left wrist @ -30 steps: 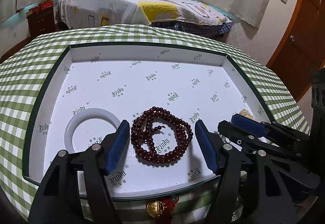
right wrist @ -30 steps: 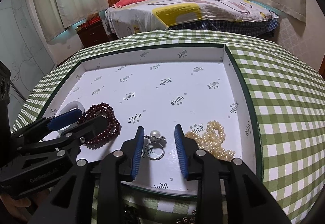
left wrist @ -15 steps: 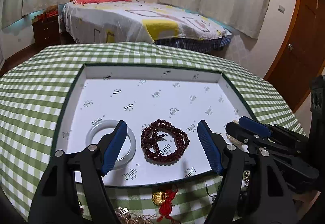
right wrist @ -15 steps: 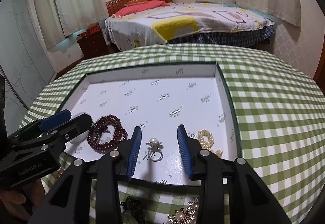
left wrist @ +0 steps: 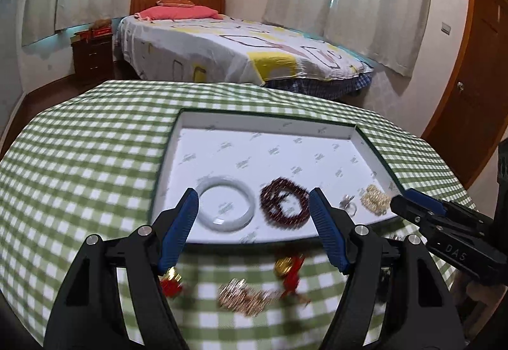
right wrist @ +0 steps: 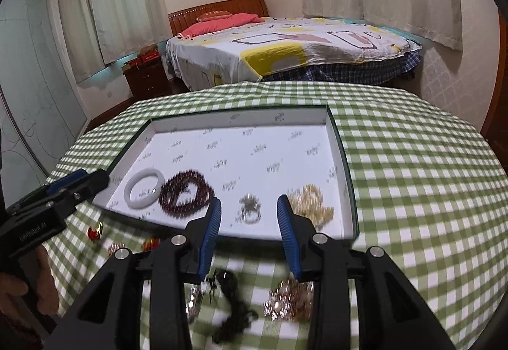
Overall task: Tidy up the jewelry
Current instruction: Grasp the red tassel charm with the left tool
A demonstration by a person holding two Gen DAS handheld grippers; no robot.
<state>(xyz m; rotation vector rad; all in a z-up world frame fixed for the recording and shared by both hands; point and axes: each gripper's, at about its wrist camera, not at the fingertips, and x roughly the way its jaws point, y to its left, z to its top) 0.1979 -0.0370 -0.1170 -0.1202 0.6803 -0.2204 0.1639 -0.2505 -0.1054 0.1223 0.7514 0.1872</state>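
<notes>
A shallow white tray [left wrist: 270, 128] [right wrist: 241, 120] lies on the green checked table. Along its near edge lie a white bangle [left wrist: 226, 207] [right wrist: 143, 188], a dark red bead bracelet [left wrist: 285, 203] [right wrist: 185, 193], a pearl ring [left wrist: 347, 204] [right wrist: 250, 208] and a heap of pearls [left wrist: 376, 199] [right wrist: 311, 203]. My left gripper [left wrist: 254, 223] is open and empty, above the tray's near edge. My right gripper [right wrist: 249, 229] is open and empty, just short of the ring. Each gripper shows in the other's view.
Loose jewelry lies on the cloth in front of the tray: gold and red charms [left wrist: 287, 267] [right wrist: 95, 231], a rose-gold cluster [left wrist: 243, 296] [right wrist: 290, 302] and a dark cord piece [right wrist: 235, 302]. A bed [left wrist: 238, 51] and a door [left wrist: 470, 89] stand beyond the table.
Both grippers have drawn back and up from the tray, staying open. The loose jewelry in front of the tray has come into view.
</notes>
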